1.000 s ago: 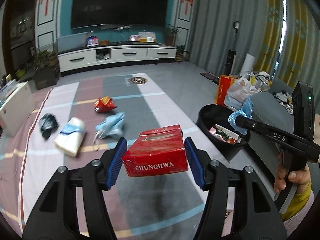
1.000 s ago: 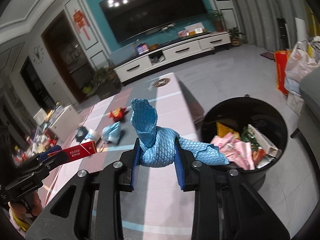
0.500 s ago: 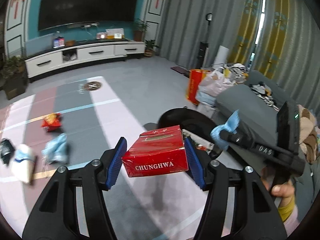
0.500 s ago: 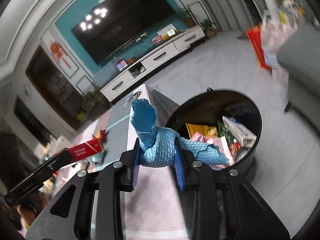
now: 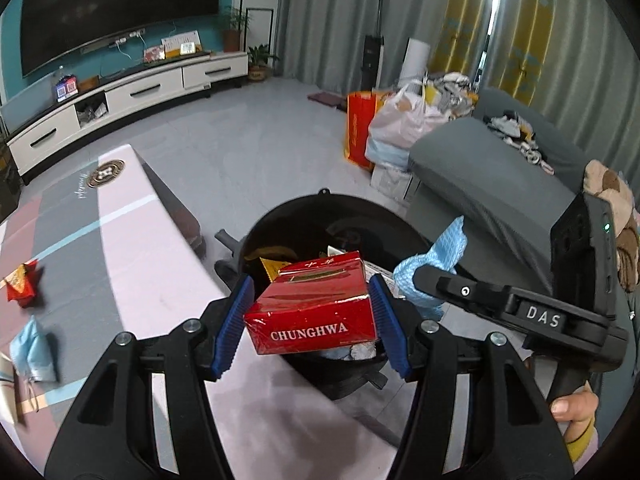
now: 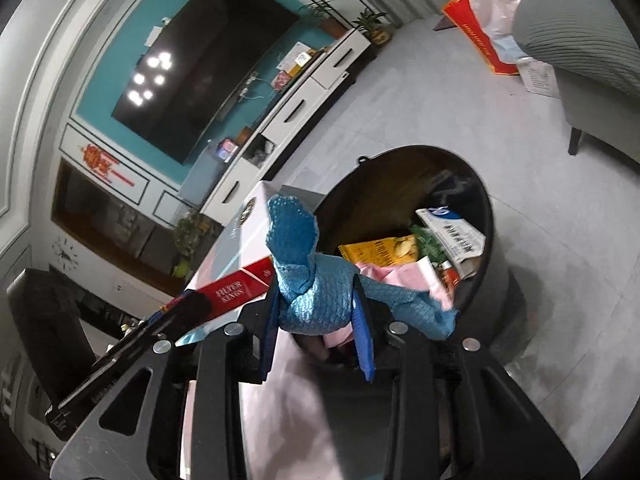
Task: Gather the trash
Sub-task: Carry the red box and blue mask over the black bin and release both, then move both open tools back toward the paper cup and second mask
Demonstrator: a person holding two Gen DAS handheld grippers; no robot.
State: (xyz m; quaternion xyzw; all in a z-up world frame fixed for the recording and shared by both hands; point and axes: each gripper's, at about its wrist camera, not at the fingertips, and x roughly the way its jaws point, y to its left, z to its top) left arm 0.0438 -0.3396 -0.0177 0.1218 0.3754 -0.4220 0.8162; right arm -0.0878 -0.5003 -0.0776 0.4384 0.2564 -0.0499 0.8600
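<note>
My left gripper (image 5: 311, 292) is shut on a red cigarette box (image 5: 316, 320) marked CHUNGHWA and holds it over the near rim of the black trash bin (image 5: 360, 208). The bin (image 6: 490, 216) holds several wrappers and papers. Just right of the box, my right gripper (image 5: 424, 276) carries a crumpled blue cloth (image 5: 440, 252). In the right wrist view, this gripper (image 6: 316, 316) is rolled to one side. Its jaws are opening, with the blue cloth (image 6: 304, 280) still between the pads and hanging over the bin. The red box (image 6: 236, 292) shows at its left.
A striped floor mat (image 5: 132, 264) runs left of the bin, with a red snack wrapper (image 5: 22, 286) and a blue face mask (image 5: 34, 348) on it. A grey sofa (image 5: 480, 172) and filled bags (image 5: 396, 128) stand behind the bin. A white TV cabinet (image 5: 132, 96) lines the far wall.
Both grippers have swung from over the mat to the bin, which now fills the middle of both views. The right gripper has rolled sideways and its jaws stand slightly wider.
</note>
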